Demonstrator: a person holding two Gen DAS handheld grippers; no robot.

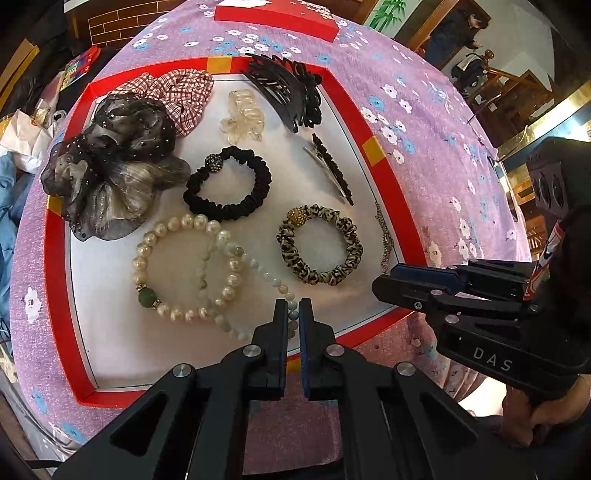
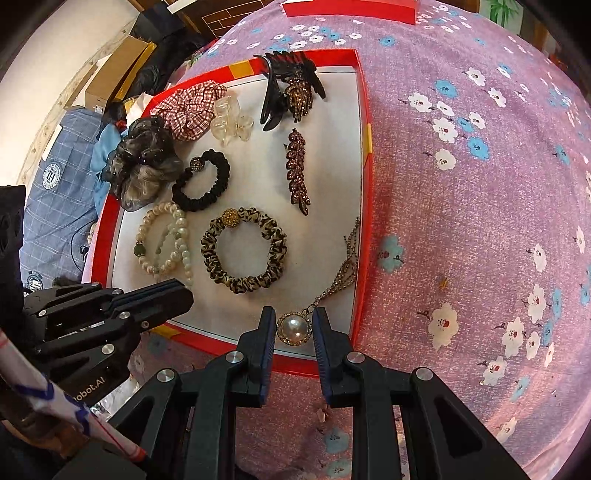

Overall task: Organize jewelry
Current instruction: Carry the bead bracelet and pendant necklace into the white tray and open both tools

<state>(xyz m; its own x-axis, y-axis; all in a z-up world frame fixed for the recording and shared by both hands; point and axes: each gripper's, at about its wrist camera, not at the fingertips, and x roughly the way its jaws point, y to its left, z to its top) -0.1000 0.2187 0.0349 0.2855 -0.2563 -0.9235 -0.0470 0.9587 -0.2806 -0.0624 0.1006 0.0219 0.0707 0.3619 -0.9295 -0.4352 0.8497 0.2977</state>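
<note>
Gripping the pearl pendant [image 2: 294, 328] at the red tray's [image 2: 364, 206] near corner, the right gripper [image 2: 294, 325] is clamped on it; its chain [image 2: 341, 269] trails along the tray's right wall.

The left gripper [image 1: 293, 314], pinched on the pale bead bracelet [image 1: 258, 269], sits farther left of that corner.

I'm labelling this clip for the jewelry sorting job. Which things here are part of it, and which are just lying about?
Part of the job:
- red tray
- pearl bracelet
- pale bead strand, pinched by left hand-held gripper
- pearl pendant, between right hand-held gripper pads
- leopard scrunchie
- black scrunchie

Lying about:
- red box
- cardboard box
</note>
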